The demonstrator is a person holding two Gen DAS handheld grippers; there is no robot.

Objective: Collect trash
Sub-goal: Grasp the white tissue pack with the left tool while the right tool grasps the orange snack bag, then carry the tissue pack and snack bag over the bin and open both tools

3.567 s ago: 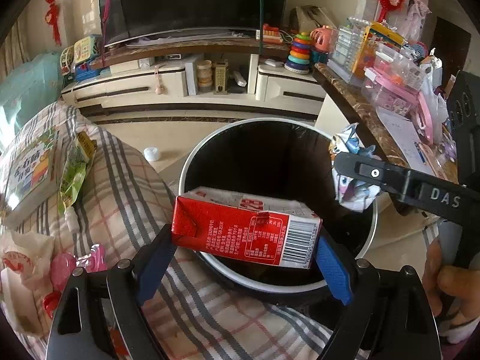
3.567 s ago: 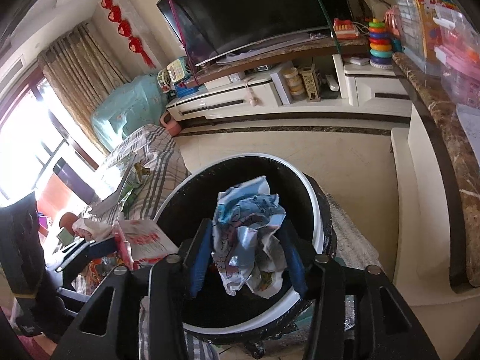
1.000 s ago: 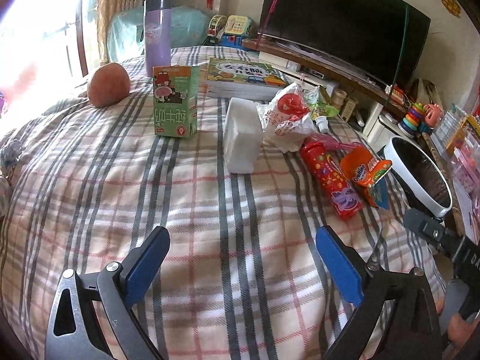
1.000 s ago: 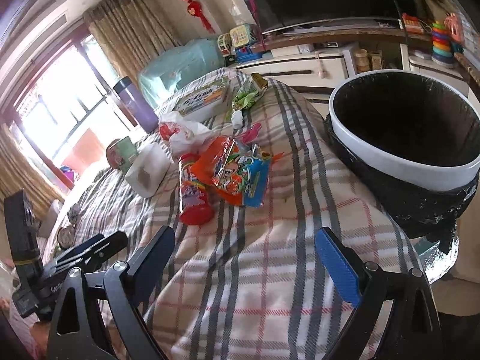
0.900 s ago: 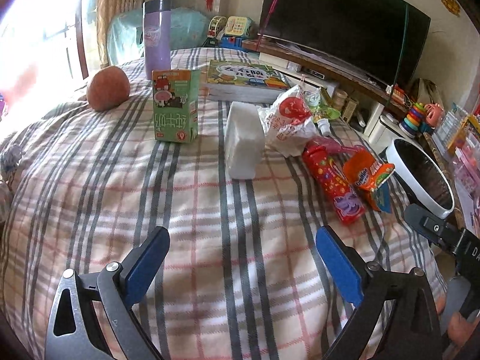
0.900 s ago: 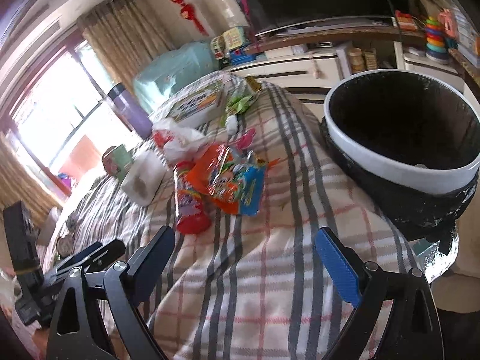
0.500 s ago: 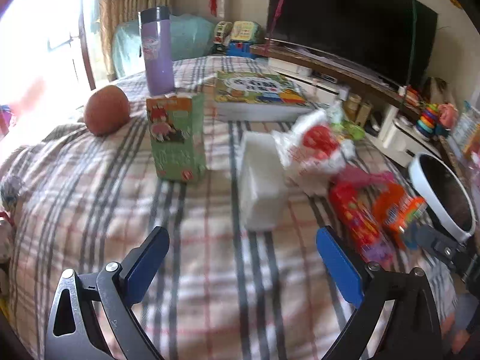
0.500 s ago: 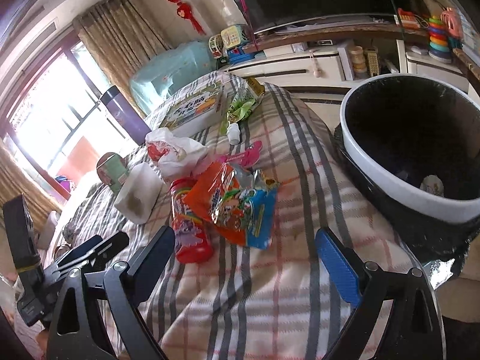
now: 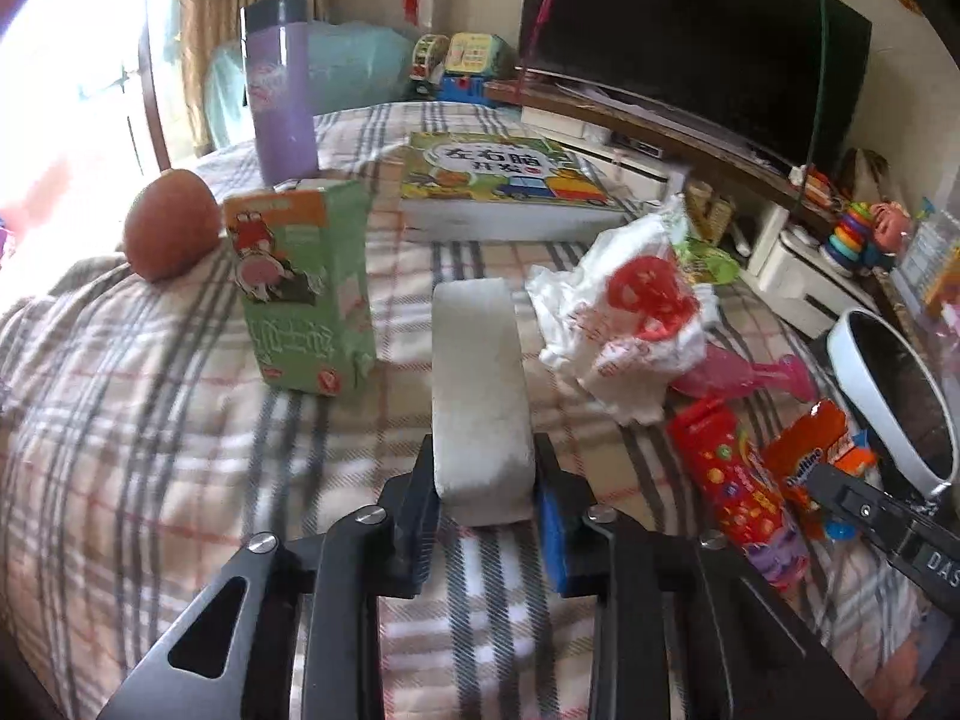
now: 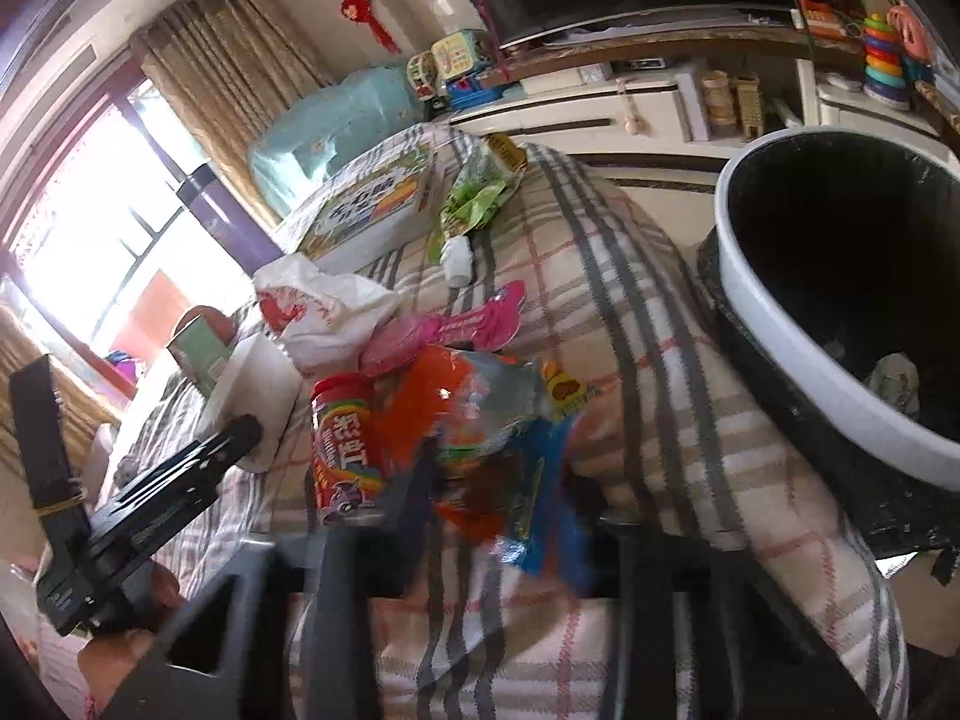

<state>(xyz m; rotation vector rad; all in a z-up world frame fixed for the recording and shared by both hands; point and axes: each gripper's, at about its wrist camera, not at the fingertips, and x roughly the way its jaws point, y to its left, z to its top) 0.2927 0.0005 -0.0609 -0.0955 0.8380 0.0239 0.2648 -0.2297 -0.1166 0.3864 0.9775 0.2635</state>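
Note:
My left gripper (image 9: 485,498) is shut on the near end of a white tissue pack (image 9: 480,384) lying on the plaid bed cover (image 9: 150,432). My right gripper (image 10: 498,504) is shut on an orange and blue snack wrapper (image 10: 480,414), blurred by motion; it also shows in the left wrist view (image 9: 807,462). A red candy tube (image 10: 345,450) lies left of the wrapper. A crumpled white plastic bag (image 9: 630,324) and a pink wrapper (image 10: 456,324) lie behind. The black-lined bin (image 10: 840,324) with a white rim stands at the right, with trash inside.
A green milk carton (image 9: 306,288) stands upright left of the tissue pack. A brown round object (image 9: 171,234), a purple flask (image 9: 279,90) and a children's book (image 9: 498,180) lie farther back. A green wrapper (image 10: 474,198) lies near the bed edge. TV cabinet beyond.
Both grippers dropped their earlier trash in the bin, swung back over the bed open, moved forward, and have now shut: left on the tissue pack, right on the snack wrapper.

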